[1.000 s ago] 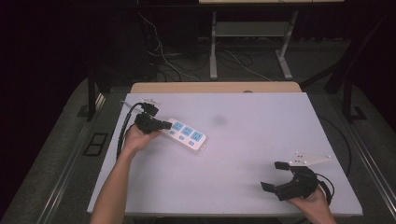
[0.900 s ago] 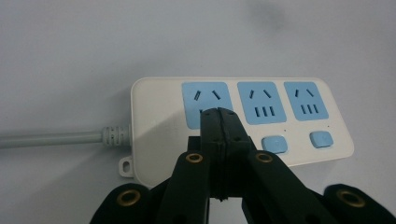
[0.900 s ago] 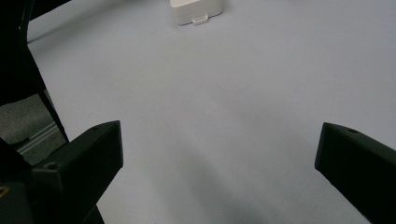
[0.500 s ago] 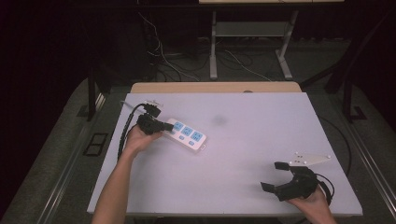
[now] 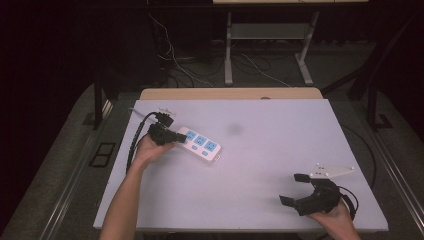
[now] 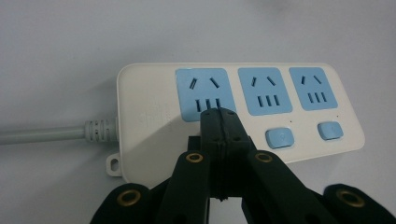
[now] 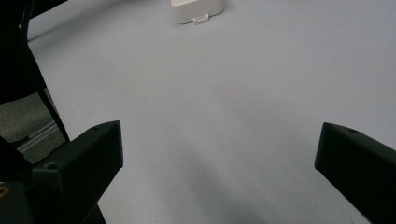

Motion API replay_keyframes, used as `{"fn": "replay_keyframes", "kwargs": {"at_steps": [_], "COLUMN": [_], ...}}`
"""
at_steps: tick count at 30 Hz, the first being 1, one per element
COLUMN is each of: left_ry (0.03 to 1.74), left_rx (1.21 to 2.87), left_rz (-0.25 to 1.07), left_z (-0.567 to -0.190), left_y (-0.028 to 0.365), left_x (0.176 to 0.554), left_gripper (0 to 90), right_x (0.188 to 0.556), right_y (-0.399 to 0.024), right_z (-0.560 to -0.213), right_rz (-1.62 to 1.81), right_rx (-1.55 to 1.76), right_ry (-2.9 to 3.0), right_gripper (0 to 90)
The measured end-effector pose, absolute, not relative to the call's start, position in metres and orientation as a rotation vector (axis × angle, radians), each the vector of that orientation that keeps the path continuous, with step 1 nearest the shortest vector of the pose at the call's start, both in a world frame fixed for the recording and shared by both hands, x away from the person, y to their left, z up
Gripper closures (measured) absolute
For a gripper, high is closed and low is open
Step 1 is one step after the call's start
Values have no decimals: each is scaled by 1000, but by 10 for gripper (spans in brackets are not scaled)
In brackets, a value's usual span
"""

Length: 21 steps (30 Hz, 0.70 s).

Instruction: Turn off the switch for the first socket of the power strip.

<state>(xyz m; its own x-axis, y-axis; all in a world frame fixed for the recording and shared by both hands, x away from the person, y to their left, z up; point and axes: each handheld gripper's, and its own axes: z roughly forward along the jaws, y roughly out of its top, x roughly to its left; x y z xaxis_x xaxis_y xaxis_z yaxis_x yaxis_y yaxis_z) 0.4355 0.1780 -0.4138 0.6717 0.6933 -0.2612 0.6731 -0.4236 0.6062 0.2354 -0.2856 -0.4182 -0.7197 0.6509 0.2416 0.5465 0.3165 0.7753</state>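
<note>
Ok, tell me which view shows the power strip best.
The left gripper view: the power strip shows whole, sockets and switches clear. The high view shows it small at the table's left. The right gripper view catches one end at the top edge.

White table [image 5: 260,165] with a white, blue-socketed power strip [image 5: 201,145] near its left edge

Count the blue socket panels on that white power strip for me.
3, in a row along the power strip: one nearest the cord, with the shut left gripper at its lower edge, one in the middle, one at the far end.
</note>
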Motion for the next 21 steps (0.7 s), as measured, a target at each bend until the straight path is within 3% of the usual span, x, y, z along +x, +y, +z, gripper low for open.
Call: {"fn": "replay_keyframes", "kwargs": {"at_steps": [21], "left_ry": [1064], "left_rx": [2159], "left_rz": [22], "left_z": [-417], "left_y": [181], "left_x": [436], "left_gripper": [900], "right_x": [233], "right_y": [-286], "right_z": [-416], "right_rz": [1371], "right_rx": [1111], "right_ry": [2449], "right_gripper": [8]}}
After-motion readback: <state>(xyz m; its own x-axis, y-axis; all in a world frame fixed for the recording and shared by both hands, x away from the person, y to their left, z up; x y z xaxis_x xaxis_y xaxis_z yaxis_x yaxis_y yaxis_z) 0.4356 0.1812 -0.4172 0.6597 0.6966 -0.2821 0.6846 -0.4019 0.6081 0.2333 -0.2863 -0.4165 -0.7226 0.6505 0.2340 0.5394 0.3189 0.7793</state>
